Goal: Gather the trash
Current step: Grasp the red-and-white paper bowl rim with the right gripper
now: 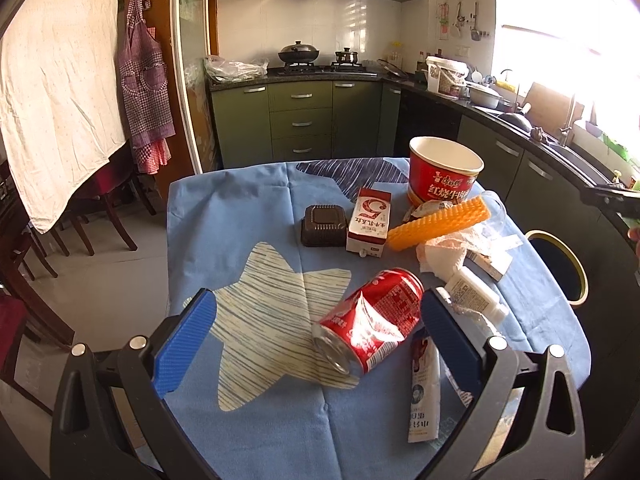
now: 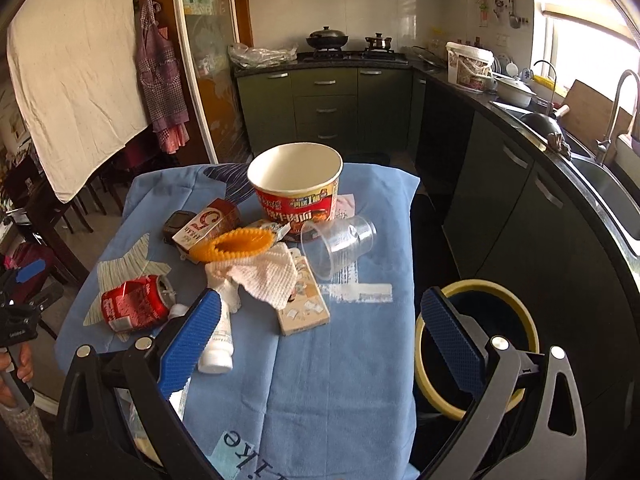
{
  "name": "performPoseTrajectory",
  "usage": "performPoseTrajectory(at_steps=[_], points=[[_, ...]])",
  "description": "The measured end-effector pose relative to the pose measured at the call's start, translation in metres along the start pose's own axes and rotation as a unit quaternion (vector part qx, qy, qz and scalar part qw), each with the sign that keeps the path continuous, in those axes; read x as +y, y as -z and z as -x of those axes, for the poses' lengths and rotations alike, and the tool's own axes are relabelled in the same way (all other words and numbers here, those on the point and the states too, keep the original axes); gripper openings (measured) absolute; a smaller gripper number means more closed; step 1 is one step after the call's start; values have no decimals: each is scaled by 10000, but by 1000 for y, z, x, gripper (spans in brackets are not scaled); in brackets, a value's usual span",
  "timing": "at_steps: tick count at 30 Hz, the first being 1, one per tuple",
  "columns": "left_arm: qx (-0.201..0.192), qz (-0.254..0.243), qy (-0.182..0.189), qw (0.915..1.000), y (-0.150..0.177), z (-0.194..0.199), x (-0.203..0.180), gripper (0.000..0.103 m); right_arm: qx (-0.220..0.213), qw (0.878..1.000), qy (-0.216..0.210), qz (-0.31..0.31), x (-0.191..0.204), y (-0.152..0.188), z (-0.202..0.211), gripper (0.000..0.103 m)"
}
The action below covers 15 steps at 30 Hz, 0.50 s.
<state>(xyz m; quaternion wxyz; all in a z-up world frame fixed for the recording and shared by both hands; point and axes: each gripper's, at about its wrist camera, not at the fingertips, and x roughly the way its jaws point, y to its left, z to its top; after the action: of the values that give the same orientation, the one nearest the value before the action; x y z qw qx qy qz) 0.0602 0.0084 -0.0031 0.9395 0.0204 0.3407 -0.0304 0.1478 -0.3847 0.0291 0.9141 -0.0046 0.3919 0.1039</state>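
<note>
Left wrist view shows your left hand-held gripper [image 1: 318, 338] spread wide with nothing between its blue pads; the crushed red can [image 1: 370, 320] lies on its side on the blue cloth just ahead, nearer the right pad than the left, and not yet gripped; right wrist view shows your right hand-held gripper [image 2: 320, 336] likewise released and empty, hanging over the near edge of the counter [image 2: 340, 380] with its right finger above the yellow-rimmed bin [image 2: 424, 364] that stands just beside the counter.

By my reading you are at the very start; every piece of trash visible sits on the cloth: the noodle bowl [image 2: 298, 188] upright at the far end, the clear plastic cup [image 2: 338, 246] on its side near it, the milk carton [image 1: 368, 222] and the dark plastic tray [image 1: 324, 226] side by side, the orange comb-like piece [image 1: 438, 222] resting on the crumpled tissue [image 2: 262, 276], the flat card box [image 2: 306, 306], the white bottle [image 2: 216, 344] lying by your right gripper's left pad, and a sachet [image 1: 424, 392] beside the can; what I can see of the bin's inside is dark, so I cannot tell whether anything lies in it.

All of it seems left to do; the can looks like your nearest pick, then a carry across to the bin.
</note>
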Motion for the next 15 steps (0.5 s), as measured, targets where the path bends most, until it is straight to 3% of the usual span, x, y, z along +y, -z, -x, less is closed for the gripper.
performPoseTrajectory(at_steps=[4,7,15], points=[[83,-168,125,9997,-31,-21,-3,97,579,9977,-236,-255,-10,-61,-54,99],[119,-294,166,9994,-54,-36,-8,97,1034,9926,-382,-517,-18,-96,-99,92],[247,-399,425,9980,-83,-66,-22,97,1963,9762,-196,-896,-36,-149,-200,49]])
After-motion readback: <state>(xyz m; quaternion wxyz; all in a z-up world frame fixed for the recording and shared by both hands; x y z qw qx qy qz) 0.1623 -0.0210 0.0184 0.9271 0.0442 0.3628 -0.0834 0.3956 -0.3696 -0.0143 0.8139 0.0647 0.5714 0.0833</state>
